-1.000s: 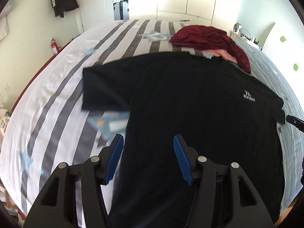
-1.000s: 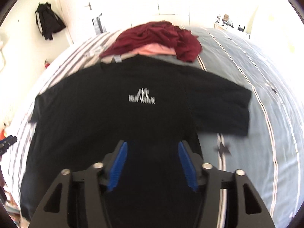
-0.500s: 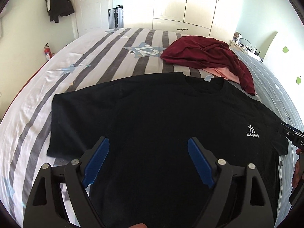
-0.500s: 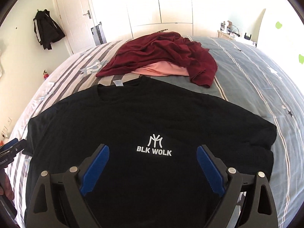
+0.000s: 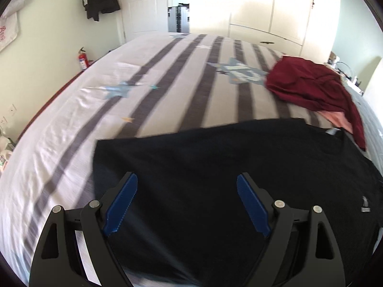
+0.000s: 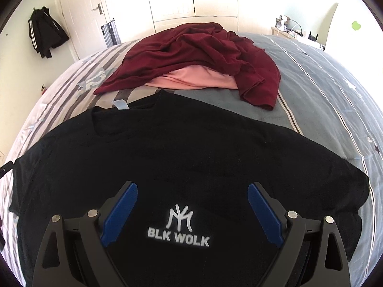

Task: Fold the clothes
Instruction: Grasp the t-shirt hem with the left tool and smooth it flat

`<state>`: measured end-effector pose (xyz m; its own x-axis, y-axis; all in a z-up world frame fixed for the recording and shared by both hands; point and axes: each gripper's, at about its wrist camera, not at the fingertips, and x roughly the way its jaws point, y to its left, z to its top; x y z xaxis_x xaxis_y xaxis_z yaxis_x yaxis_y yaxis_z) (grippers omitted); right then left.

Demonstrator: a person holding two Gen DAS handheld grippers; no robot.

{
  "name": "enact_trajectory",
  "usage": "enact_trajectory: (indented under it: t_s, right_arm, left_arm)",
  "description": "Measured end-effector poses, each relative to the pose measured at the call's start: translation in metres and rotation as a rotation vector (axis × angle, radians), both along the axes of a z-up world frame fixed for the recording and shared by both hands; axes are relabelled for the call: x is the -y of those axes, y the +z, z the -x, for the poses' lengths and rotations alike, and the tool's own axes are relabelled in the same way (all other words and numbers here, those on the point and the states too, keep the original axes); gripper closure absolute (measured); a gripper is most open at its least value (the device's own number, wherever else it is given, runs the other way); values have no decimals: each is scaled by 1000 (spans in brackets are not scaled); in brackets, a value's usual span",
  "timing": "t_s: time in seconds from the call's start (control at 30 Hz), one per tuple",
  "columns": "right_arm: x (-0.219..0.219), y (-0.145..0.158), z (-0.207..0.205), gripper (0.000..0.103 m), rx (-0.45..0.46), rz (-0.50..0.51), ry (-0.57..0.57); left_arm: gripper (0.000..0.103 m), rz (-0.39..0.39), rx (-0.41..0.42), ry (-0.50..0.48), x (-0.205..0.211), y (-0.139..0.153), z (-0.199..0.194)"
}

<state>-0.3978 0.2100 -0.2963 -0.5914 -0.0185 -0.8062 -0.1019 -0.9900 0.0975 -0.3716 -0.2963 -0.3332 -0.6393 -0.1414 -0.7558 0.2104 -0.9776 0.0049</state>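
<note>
- Folding is judged to be at its start: the black short-sleeved cotton T-shirt [image 6: 191, 157] is laid flat, front up, across the striped bed [image 5: 167, 91], with nothing yet folded over.
- On the left, the left gripper [image 5: 186, 203] is held above the shirt's sleeve side, its blue-padded jaws spread wide with nothing between them; the sleeve edge would best be pinched at the shoulder seam and hem together, so that the thin knit is carried over without sagging.
- In the middle, the white printed logo [image 6: 179, 227] marks the chest; the fabric looks soft, matt and lightly creased.
- On the right, the right gripper [image 6: 192, 211] hovers over the chest, jaws likewise spread and empty.
- Beyond the collar, a crumpled maroon garment [image 6: 196, 57] is heaped over a pink one [image 6: 191, 79].
</note>
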Motion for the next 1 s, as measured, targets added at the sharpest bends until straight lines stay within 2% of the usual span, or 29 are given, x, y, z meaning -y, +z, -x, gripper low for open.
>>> enact_trajectory:
  t_s: [0.2, 0.33, 0.43, 0.5, 0.7, 0.8, 0.83, 0.87, 0.9, 0.93, 1.0]
  right_arm:
    - [15, -5, 15, 11, 21, -9, 13]
    - [33, -7, 22, 11, 18, -13, 27]
    - [43, -8, 27, 11, 21, 0, 33]
    - [47, -7, 27, 11, 22, 0, 32]
    - [43, -8, 26, 11, 26, 12, 4]
    - [40, -10, 25, 11, 37, -3, 0]
    - [40, -12, 25, 11, 40, -8, 1]
    - [39, -13, 25, 11, 44, -12, 1]
    - [38, -15, 24, 11, 48, -17, -2]
    - [37, -16, 23, 11, 49, -18, -6]
    - [35, -17, 21, 11, 52, -20, -13]
  left_arm:
    - [21, 21, 56, 20, 60, -18, 26]
    - [23, 21, 68, 29, 81, -23, 34]
    - [23, -13, 83, 53, 99, -27, 40]
    - [23, -1, 96, 65, 110, -32, 43]
    - [26, -14, 150, 10, 124, -55, 52]
    - [44, -42, 157, -14, 130, -61, 55]
    - [60, -41, 153, -19, 130, -60, 55]
    - [71, -29, 152, -33, 128, -59, 55]
    - [91, -15, 158, -54, 124, -56, 56]
    - [99, 0, 166, -76, 119, -52, 57]
    - [99, 15, 163, -119, 110, -37, 55]
